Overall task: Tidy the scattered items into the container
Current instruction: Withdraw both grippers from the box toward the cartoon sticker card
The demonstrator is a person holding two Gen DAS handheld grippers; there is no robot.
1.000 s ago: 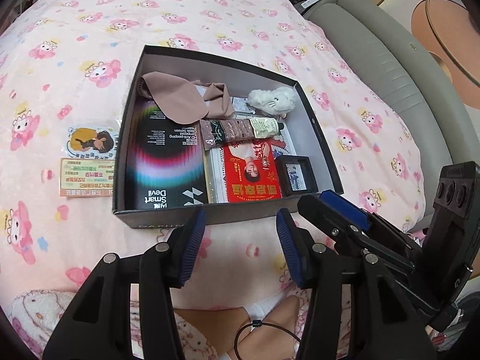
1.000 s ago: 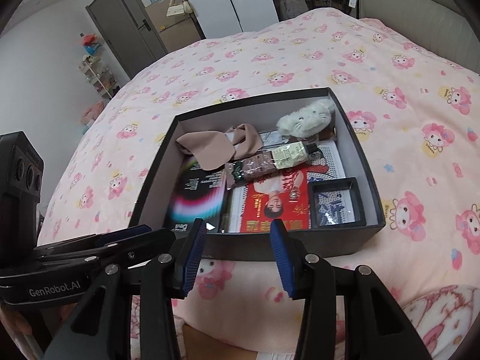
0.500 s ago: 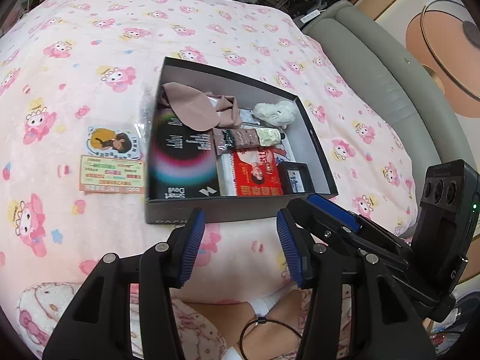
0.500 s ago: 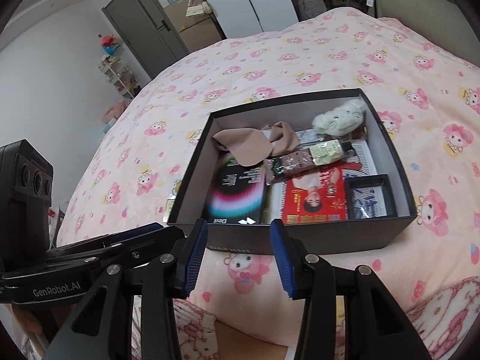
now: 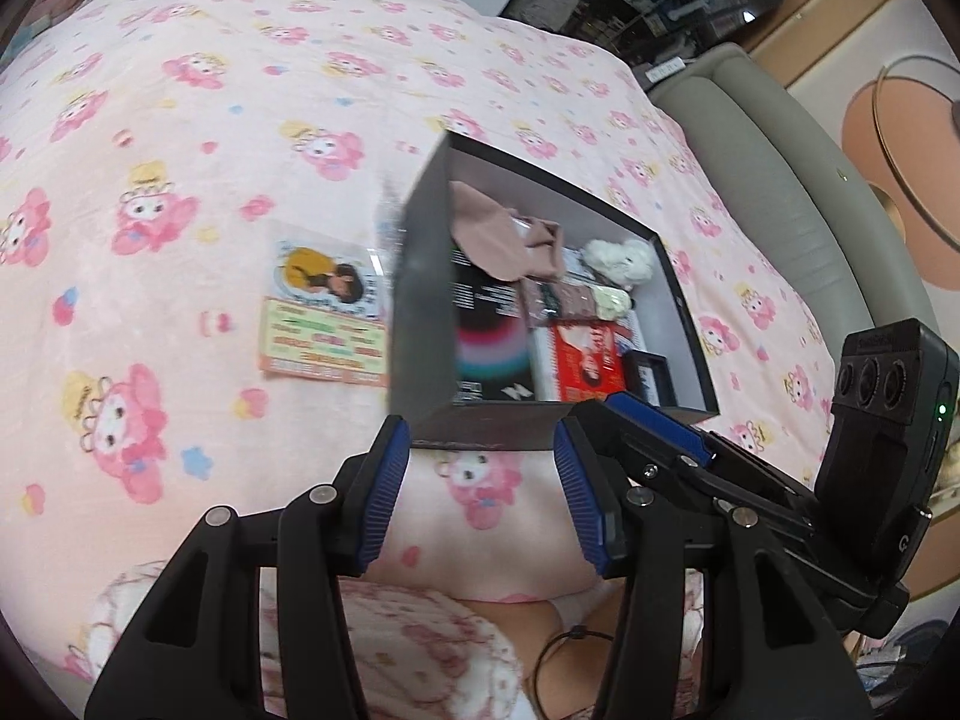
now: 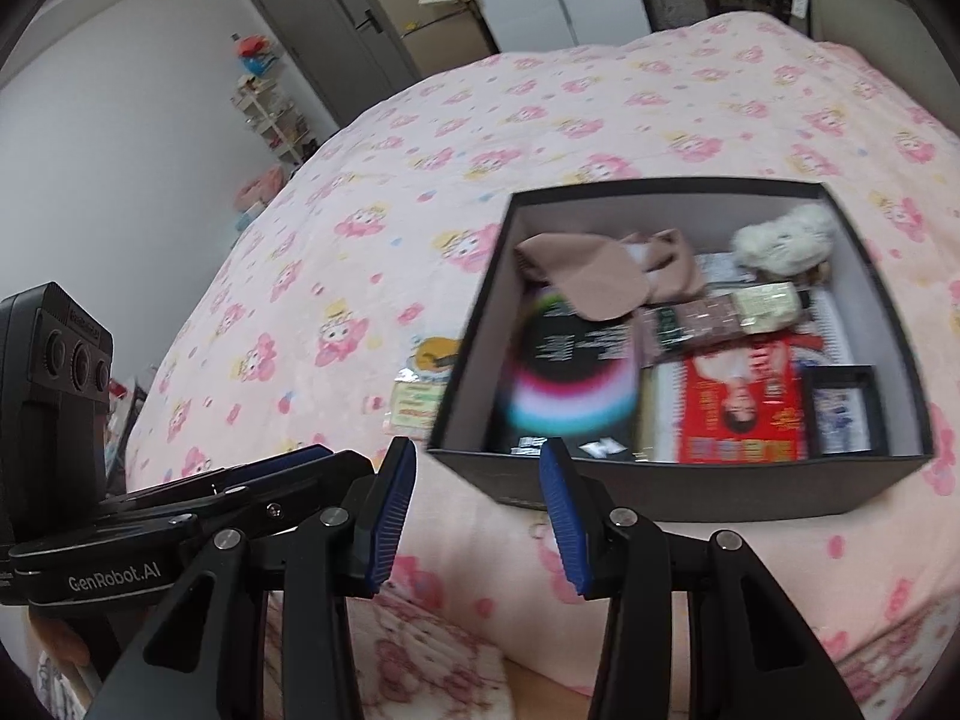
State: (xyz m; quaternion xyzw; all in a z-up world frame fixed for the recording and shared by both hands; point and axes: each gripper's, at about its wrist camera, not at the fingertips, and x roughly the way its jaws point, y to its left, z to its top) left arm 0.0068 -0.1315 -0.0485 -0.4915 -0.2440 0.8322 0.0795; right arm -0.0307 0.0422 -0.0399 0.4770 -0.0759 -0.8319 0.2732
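A black open box (image 5: 420, 324) (image 6: 672, 483) sits on the pink bed. It holds a beige cloth (image 6: 594, 276), a white plush (image 6: 786, 240), a tube (image 6: 720, 315), a red booklet (image 6: 744, 408), a black packet (image 6: 570, 372) and a small black frame (image 6: 840, 408). A cartoon card (image 5: 327, 279) and a printed slip (image 5: 324, 348) lie on the blanket just left of the box; they also show in the right wrist view (image 6: 426, 384). My left gripper (image 5: 480, 492) is open and empty in front of the box. My right gripper (image 6: 477, 516) is open and empty near the box's front left corner.
A pink blanket (image 5: 180, 180) with cartoon prints covers the bed. A grey padded headboard (image 5: 798, 198) runs along the right. A door (image 6: 336, 42) and a shelf (image 6: 270, 114) stand beyond the bed. The person's patterned sleeve (image 5: 420, 648) is below the grippers.
Both grippers have swung left, so the box now sits further right in both views. The card and slip are nearer the middle of the left wrist view. Both stay open.
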